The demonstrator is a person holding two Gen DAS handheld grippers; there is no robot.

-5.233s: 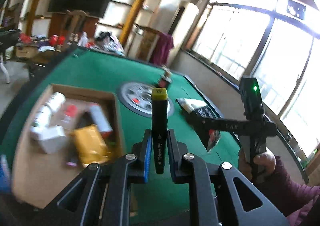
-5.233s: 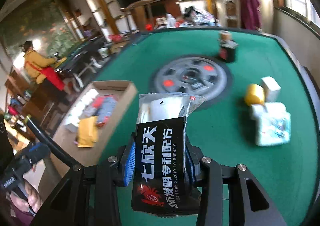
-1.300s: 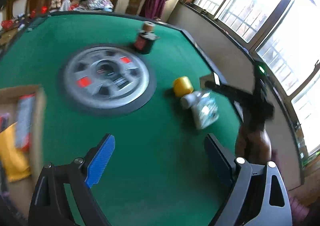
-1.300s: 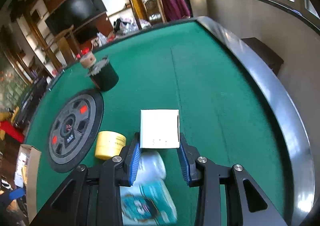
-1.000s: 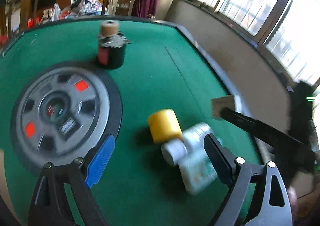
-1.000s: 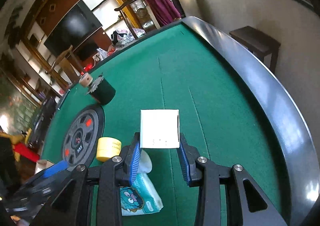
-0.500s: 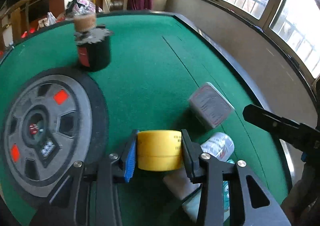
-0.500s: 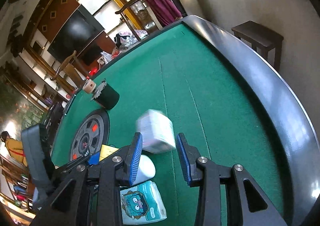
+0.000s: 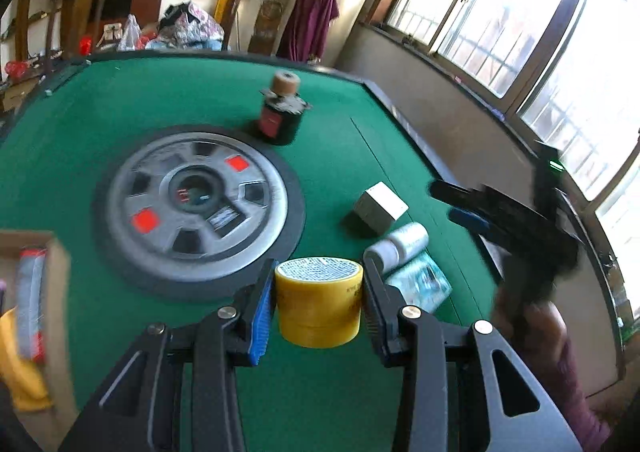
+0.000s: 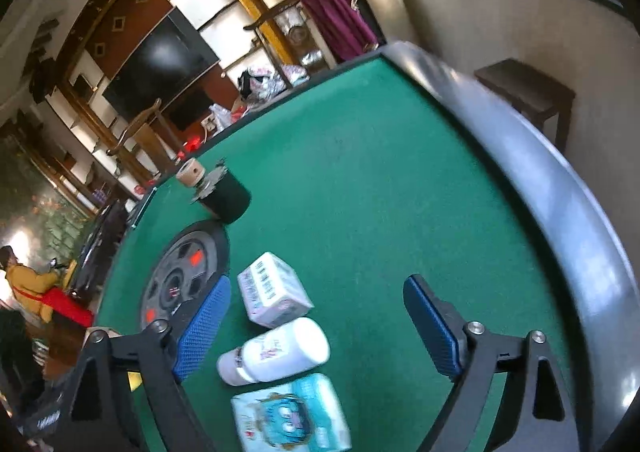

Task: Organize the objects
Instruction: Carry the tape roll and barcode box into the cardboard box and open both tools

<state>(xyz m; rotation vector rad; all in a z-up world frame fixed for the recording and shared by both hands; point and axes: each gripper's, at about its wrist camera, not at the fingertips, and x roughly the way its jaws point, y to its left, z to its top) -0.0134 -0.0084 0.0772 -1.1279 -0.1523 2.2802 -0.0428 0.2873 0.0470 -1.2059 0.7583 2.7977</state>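
My left gripper [image 9: 318,302] is shut on a yellow tape roll [image 9: 318,302], lifted above the green felt table [image 9: 340,156]. On the felt lie a small white box [image 9: 380,208] [image 10: 274,294], a white bottle [image 9: 398,246] [image 10: 276,352] on its side and a blue tissue pack [image 9: 420,282] [image 10: 292,416]. My right gripper [image 10: 316,326] hangs just above them with its jaws opening wide; the box and bottle lie between the fingers untouched. In the left wrist view the right gripper [image 9: 460,204] shows at the right, held by a hand [image 9: 532,316].
A cardboard box [image 9: 52,292] with packets sits at the table's left edge. A grey wheel-shaped disc [image 9: 196,204] lies mid-table, with a black canister [image 9: 278,120] topped by a brown tape roll behind it. The table's dark raised rim [image 10: 560,212] curves along the right.
The right gripper let go of the white box, which dropped onto the felt, and its jaws spread. The left gripper shut on the yellow roll, then lifted it and drew back.
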